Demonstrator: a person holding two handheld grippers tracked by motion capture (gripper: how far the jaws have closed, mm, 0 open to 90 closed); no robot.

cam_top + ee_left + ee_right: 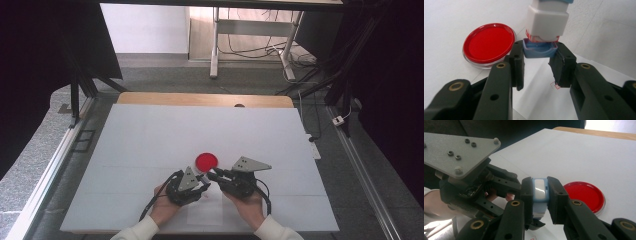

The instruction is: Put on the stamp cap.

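Note:
A small stamp with a white body [547,22] and a blue cap [539,50] at its lower end hangs just above the table between both hands. My left gripper [539,53] is shut on the blue cap. My right gripper [541,190] is shut on the stamp body [539,188], higher up. In the high view the left gripper [204,182] and right gripper [214,176] meet tip to tip just in front of a round red ink dish [206,161]. The dish [489,42] lies flat on the white table cover.
A sheet of paper [207,207] with small red marks [555,86] lies under the grippers near the front edge. The white cover [150,140] spans the table. Dark curtains stand at both sides, with desk legs and cables beyond the far edge.

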